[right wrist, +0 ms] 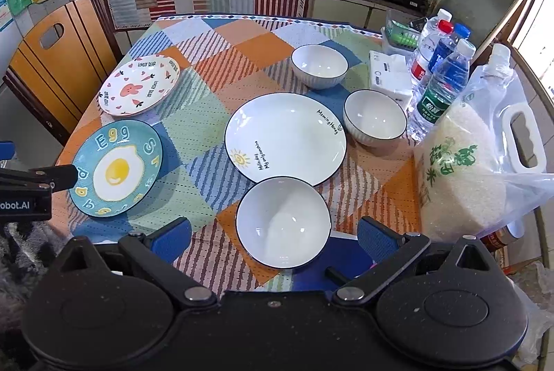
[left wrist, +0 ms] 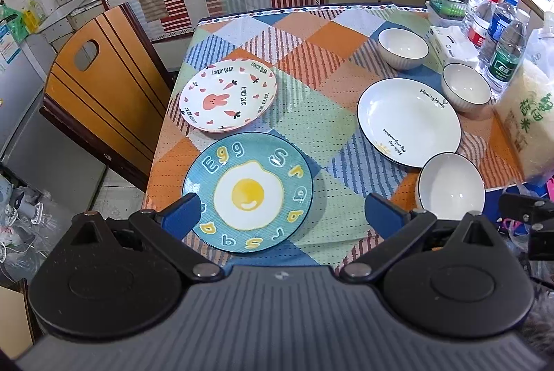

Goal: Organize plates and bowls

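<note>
Around the white "Morning Honey" plate (right wrist: 285, 142) is where your whole job sits: three plates, three bowls, nothing stacked yet. Plates: that white one, the teal egg plate (left wrist: 247, 196) to its left at the near table edge, and the pink bunny plate (left wrist: 228, 96) behind the egg plate. Bowls: three white ones with dark rims, one (right wrist: 283, 222) touching or just overlapping the white plate's near rim, one (right wrist: 374, 117) just beside its right rim, one (right wrist: 319, 65) behind it. Your left gripper (left wrist: 278, 215) hovers over the egg plate, fingers spread wide, holding nothing; your right gripper (right wrist: 273, 239) hovers over the near bowl, same, wide and empty. My read is you're picking the first pieces. Take the egg plate by its rim, one finger under the lip, lift level, and seat it centred on the next plate. For the bowl, pinch the wall, clear the white plate's rim before you travel, then nest it squarely. Watch the water bottles (right wrist: 439, 87) and rice bag (right wrist: 464, 170) right of the white plate.
</note>
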`<control>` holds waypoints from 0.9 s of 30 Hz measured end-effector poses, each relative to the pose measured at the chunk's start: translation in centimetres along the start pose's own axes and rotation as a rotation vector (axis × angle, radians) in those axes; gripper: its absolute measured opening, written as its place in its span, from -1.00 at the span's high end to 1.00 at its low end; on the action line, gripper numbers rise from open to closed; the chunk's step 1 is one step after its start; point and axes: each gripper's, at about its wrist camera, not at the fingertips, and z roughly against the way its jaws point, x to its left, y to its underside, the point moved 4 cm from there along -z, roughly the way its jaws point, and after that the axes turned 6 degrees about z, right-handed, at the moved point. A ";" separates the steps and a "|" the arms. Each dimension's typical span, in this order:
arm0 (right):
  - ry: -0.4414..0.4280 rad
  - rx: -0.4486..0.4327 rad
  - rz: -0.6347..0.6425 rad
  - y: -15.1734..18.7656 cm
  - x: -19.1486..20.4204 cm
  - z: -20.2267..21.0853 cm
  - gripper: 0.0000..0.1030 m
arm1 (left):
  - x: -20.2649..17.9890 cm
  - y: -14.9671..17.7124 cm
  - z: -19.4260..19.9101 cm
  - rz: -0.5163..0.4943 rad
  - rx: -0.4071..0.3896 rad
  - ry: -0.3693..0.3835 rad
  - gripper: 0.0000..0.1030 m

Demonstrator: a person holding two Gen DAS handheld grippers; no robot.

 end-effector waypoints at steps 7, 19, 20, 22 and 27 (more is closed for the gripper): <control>0.001 -0.039 0.020 -0.1 0.1 0.4 -1.00 | -0.1 0.1 -0.2 -0.001 0.000 -0.001 -0.99; 0.014 -0.039 0.027 -0.1 0.1 0.2 -1.00 | -0.2 0.3 -0.4 -0.011 -0.030 0.017 -0.99; 0.013 -0.040 0.027 -0.1 0.1 0.2 -1.00 | -0.2 0.3 -0.3 -0.015 -0.029 0.018 -0.99; 0.012 -0.041 0.026 -0.1 0.1 0.3 -1.00 | -0.3 0.3 -0.2 -0.018 -0.026 0.021 -0.97; 0.010 -0.045 0.024 -0.1 0.0 0.3 -1.00 | -0.3 0.4 0.0 -0.020 -0.015 0.030 -0.95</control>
